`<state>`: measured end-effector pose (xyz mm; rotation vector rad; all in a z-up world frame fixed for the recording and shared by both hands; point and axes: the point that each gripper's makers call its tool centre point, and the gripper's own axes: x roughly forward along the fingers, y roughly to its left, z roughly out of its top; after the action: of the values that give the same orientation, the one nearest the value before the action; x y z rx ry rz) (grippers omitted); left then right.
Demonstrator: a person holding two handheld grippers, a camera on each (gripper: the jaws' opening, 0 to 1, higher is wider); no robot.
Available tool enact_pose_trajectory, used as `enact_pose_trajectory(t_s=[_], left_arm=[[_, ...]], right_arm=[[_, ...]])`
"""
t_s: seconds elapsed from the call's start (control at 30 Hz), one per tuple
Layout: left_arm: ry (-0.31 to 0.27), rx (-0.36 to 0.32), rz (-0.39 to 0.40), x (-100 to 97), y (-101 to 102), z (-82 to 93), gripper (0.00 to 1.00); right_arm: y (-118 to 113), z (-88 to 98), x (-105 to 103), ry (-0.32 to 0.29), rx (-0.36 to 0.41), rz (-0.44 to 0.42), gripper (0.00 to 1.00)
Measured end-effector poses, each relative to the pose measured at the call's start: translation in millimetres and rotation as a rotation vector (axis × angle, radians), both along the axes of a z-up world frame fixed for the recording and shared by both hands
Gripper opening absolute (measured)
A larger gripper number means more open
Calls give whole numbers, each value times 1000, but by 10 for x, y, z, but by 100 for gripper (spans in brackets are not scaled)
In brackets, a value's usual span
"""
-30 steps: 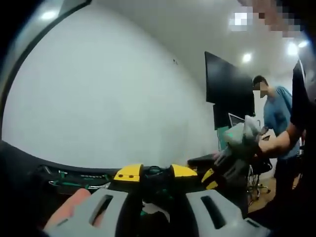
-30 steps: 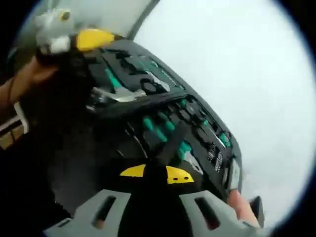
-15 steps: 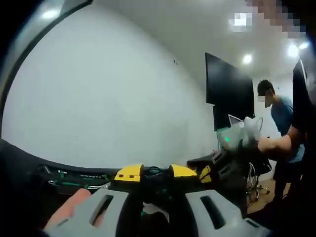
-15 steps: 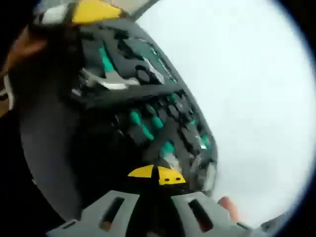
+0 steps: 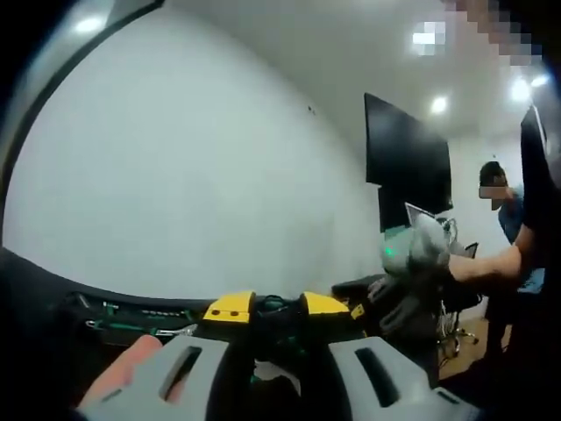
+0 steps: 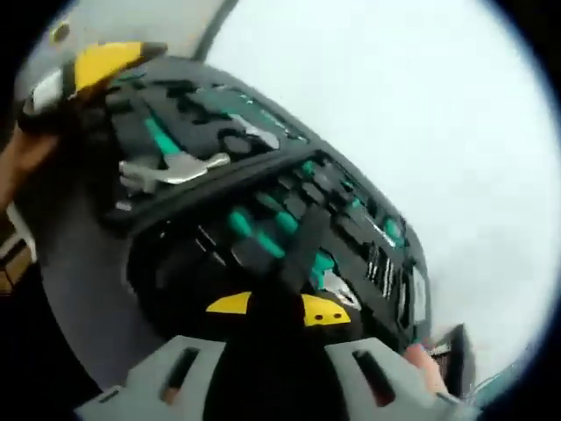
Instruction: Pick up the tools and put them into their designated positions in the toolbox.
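Care suits this placement: right gripper (image 6: 272, 311), jaws clamped on what looks like a dark-handled tool (image 6: 302, 250), should descend squarely into the toolbox (image 6: 175, 210) slot; whether the left gripper (image 5: 272, 307) grips anything is unclear.

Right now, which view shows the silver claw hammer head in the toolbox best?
The right gripper view: the silver claw hammer head lies in plain sight in the black toolbox's upper tray, seen from above. The left gripper view looks edge-on across the toolbox; a small silver glint there may be it, but I cannot tell.
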<state>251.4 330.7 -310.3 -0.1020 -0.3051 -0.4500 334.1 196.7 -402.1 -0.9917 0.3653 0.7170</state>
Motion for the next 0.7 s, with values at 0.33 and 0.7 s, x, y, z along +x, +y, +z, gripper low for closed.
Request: enact_pose_trajectory(t_s=[0.33,0.7], left_arm=[[-3,-15,-7,-13,13,15,21],[-2,-8,-3,-8,7,4,21]], right_arm=[[-198,18,13,4,-89,12,0],[-43,-1,20,253,240,-162,19]])
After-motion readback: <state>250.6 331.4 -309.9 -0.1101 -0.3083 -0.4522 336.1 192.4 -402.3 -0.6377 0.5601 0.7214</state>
